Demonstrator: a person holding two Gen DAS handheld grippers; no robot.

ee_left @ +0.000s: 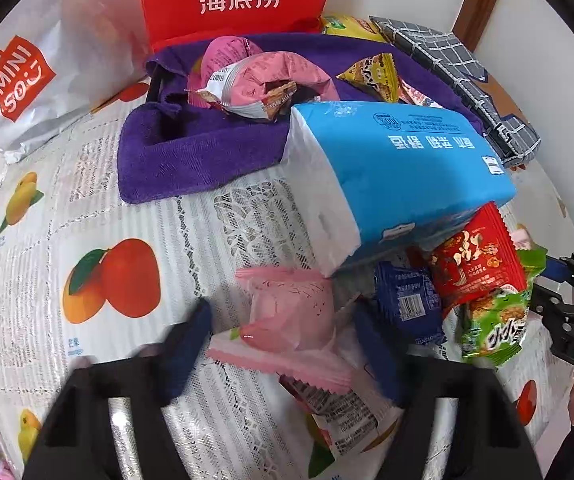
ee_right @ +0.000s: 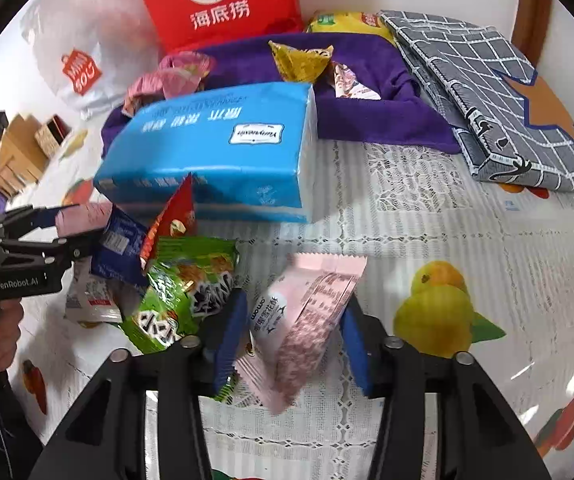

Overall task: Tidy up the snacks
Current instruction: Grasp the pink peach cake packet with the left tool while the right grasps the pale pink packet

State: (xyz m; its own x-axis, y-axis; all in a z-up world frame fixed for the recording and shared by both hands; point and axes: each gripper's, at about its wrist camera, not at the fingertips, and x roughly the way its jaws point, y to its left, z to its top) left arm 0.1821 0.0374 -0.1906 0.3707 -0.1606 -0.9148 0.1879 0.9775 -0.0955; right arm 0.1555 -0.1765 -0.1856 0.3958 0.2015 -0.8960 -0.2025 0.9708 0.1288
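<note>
The left gripper (ee_left: 283, 344) has its blue pads on both sides of a pink snack pouch (ee_left: 291, 320), seemingly clamped on it; its long axis runs away from the gripper toward the blue tissue pack (ee_left: 407, 168). The right gripper (ee_right: 295, 336) stands apart around a pale pink wafer packet (ee_right: 311, 320), tilted, upper end leaning right, pads not pressing. Left of it lies a green snack bag (ee_right: 183, 288). Bare lace tablecloth (ee_right: 427, 220) opens to the right. Farthest, a purple towel (ee_right: 367, 112).
</note>
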